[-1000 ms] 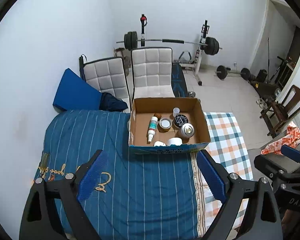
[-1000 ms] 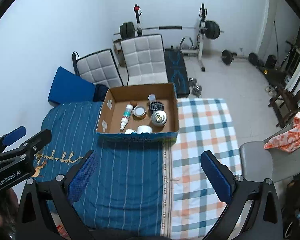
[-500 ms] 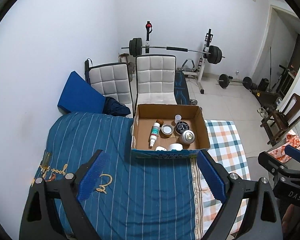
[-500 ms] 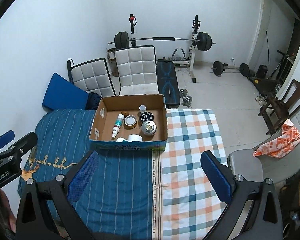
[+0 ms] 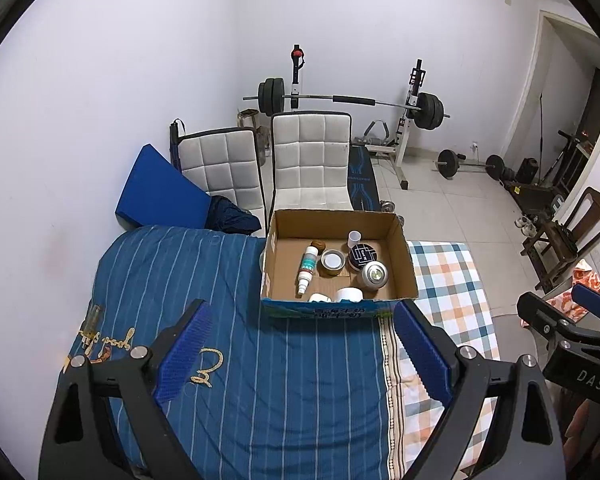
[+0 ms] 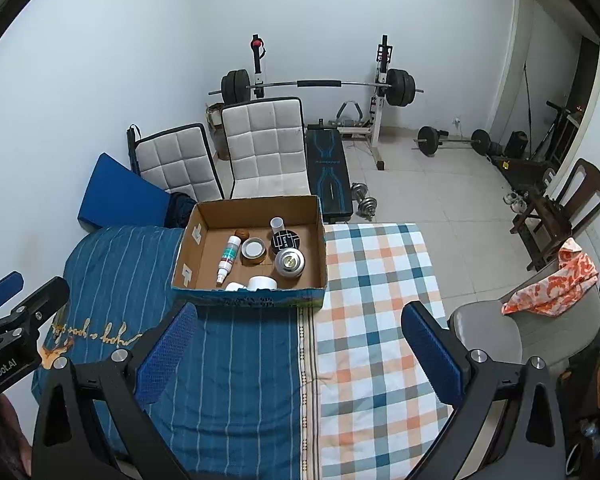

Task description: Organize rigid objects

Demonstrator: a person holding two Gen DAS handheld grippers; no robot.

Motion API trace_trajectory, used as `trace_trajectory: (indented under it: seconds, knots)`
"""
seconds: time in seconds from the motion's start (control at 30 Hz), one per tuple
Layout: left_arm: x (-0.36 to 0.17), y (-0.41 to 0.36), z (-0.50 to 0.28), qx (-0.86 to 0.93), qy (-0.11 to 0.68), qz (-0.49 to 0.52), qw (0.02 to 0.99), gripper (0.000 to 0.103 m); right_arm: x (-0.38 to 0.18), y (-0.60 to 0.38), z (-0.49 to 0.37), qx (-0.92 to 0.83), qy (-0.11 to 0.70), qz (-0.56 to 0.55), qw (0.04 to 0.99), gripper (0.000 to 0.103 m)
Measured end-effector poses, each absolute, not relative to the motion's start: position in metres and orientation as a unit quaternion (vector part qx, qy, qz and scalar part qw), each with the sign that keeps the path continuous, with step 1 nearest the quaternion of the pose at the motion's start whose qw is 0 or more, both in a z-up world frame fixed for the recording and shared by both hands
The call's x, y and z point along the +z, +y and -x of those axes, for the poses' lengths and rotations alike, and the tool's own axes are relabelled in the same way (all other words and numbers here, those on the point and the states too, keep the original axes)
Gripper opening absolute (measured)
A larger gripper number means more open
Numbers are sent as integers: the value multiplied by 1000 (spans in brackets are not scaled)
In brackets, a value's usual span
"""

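I have pulled both grippers up and back over the last second: the cardboard box [image 5: 338, 258] now sits smaller and farther off in both wrist views than it did, and more of the far wall shows above it. The left gripper [image 5: 302, 354] has its fingers spread wide with nothing between them, and the right gripper [image 6: 300, 354] is the same, released and empty.

The box rests on the bed, at the far edge where the blue striped blanket [image 5: 260, 380] meets the checked blanket [image 6: 374, 320]. Inside it lie the white spray bottle [image 5: 306, 270] on its side, a tape roll [image 5: 333, 262], a black round tin [image 5: 362, 257], a silver can [image 5: 374, 275], a small clear cup [image 5: 354, 237] and two white rolls [image 5: 350, 294] against the near wall (a brown thing by the bottle is too small to name).

I judge this retreat means the objects are gathered and the task is at or near its end; nothing loose shows on the blankets.
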State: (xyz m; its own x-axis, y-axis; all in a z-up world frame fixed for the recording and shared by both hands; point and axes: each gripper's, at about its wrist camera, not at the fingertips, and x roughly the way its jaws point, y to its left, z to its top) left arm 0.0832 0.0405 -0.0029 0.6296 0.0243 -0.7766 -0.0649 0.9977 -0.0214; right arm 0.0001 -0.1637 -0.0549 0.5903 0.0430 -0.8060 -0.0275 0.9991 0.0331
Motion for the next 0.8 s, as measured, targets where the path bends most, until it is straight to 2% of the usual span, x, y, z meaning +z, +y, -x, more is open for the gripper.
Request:
trace_trajectory:
  seconds: [0.8]
  knots:
    - [-1, 37, -82, 22, 428, 28, 903, 93, -44, -173, 5, 19, 442, -4, 897, 103]
